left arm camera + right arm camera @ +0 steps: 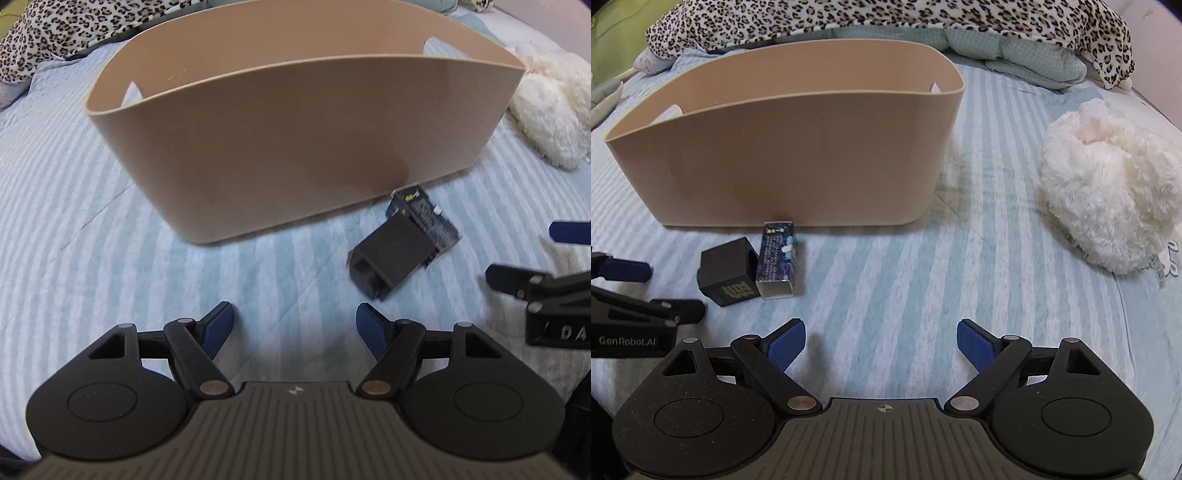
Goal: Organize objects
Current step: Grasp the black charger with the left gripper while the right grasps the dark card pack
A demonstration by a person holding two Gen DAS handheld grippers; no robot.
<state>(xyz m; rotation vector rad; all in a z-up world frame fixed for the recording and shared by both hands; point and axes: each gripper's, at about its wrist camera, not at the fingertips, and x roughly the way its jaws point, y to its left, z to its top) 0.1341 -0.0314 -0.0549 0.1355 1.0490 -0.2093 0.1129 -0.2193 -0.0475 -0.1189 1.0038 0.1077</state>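
Left claw [295, 325] and right claw [881, 341] both spread wide, holding nothing. Small black box [727, 273] and blue printed carton [777, 264] lie touching on striped bed [923, 280], lower left of frame, just before beige plastic bin [783, 158].

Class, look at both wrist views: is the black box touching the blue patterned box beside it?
Touching. In the right wrist view the black box sits flush against the blue patterned box, no bedsheet between them; the left wrist view shows them overlapping.
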